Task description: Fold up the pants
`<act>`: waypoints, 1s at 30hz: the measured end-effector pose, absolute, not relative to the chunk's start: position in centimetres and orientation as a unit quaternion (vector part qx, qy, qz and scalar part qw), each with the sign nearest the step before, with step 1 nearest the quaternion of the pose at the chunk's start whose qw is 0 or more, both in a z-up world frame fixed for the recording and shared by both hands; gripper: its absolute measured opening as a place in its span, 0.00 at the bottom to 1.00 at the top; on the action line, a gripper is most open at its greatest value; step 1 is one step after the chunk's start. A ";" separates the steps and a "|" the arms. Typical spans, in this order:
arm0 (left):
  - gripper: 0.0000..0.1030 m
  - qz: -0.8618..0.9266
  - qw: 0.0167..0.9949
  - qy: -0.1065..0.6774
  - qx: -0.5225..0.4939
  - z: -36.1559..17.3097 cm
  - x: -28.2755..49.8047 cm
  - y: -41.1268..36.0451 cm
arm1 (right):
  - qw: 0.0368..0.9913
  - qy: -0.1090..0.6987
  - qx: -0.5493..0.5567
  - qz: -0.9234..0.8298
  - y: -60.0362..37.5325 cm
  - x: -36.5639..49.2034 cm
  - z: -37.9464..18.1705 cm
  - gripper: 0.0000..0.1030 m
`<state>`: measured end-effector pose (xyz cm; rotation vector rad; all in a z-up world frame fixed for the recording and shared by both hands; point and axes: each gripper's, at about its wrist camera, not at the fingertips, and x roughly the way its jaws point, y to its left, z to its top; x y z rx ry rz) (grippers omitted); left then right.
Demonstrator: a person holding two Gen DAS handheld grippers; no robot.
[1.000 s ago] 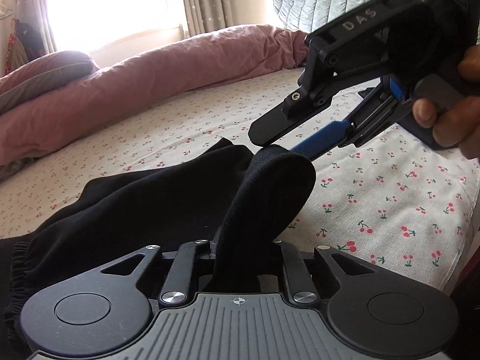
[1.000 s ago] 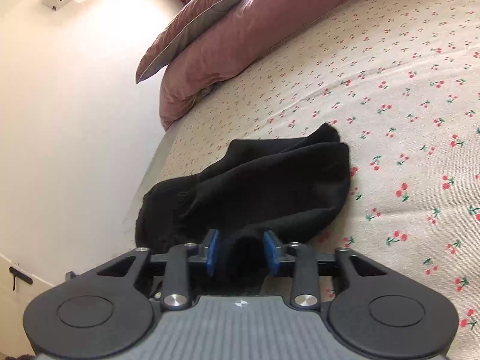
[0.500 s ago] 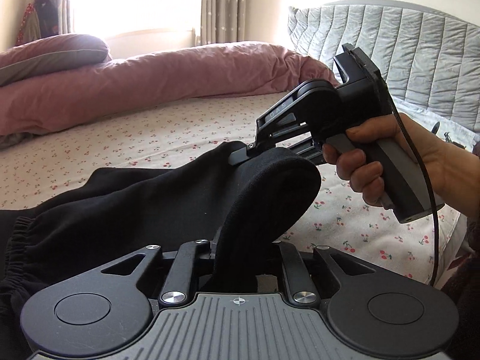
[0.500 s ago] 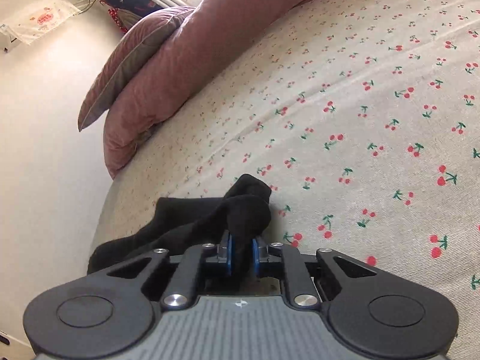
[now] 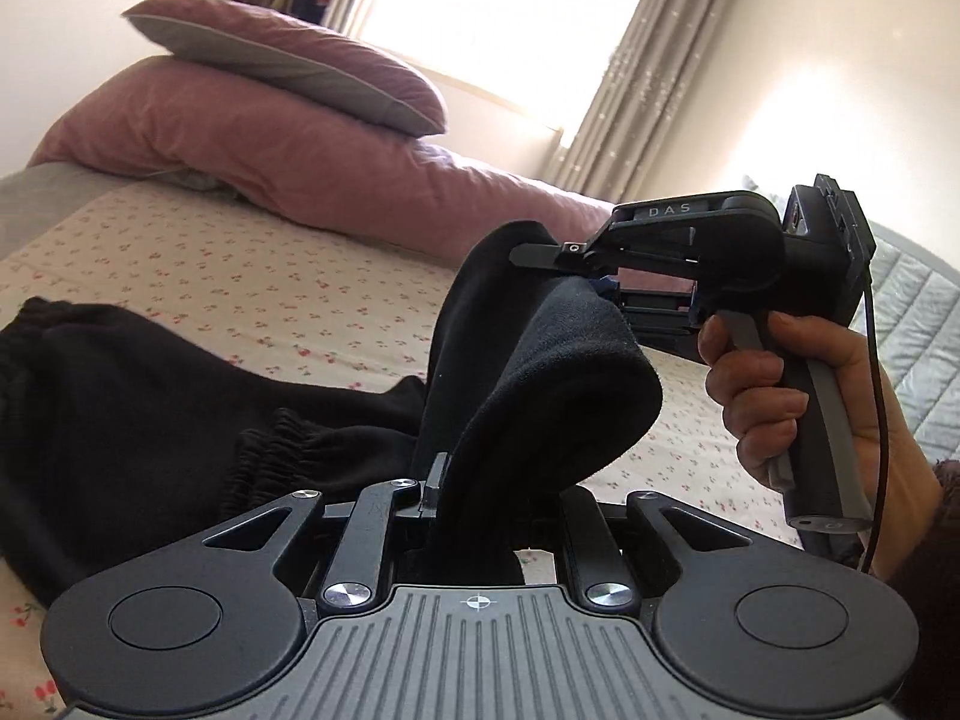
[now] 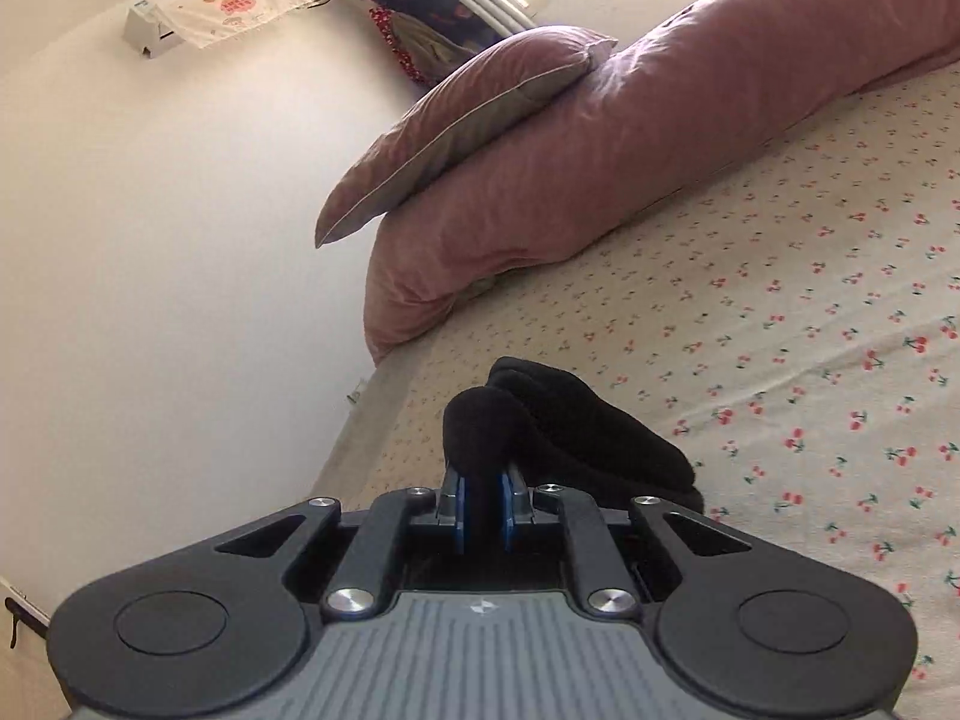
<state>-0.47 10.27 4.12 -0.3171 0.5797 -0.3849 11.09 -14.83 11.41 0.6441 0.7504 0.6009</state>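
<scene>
Both grippers are gripping the black pants and holding one end of them up off the bed, most likely so that end can be carried over the rest of the garment to make a fold. The left gripper is holding a thick bunch of cloth between its fingers, which are closed narrow on it; the cloth is hiding the pads themselves. The right gripper is pinching a rolled edge of the pants between its blue fingers, with only a small gap filled by fabric. In the left view the right gripper is sitting just beyond the raised cloth, gripped by the person's hand, so the two holds are staying side by side and keeping the lifted edge roughly level. The rest of the pants, with a gathered elastic cuff or waistband, is lying flat on the bed nearer the pink duvet, and it looks like the landing spot for the raised end. A pillow is resting on the duvet, well apart from the pants.
</scene>
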 end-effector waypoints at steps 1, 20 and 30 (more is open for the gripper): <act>0.12 -0.175 0.926 0.289 -0.168 4.0 -0.5 11.5 | 0.835 0.359 0.298 0.292 -13.3 11.6 11.4 0.12; 0.62 -0.073 0.913 0.384 -0.114 2.4 1.4 23.0 | 0.799 0.445 0.261 0.307 -3.2 14.9 6.2 0.51; 0.57 -0.087 0.904 0.416 -0.036 -0.6 11.0 20.5 | 0.834 0.424 0.232 0.264 -13.9 7.6 6.4 0.61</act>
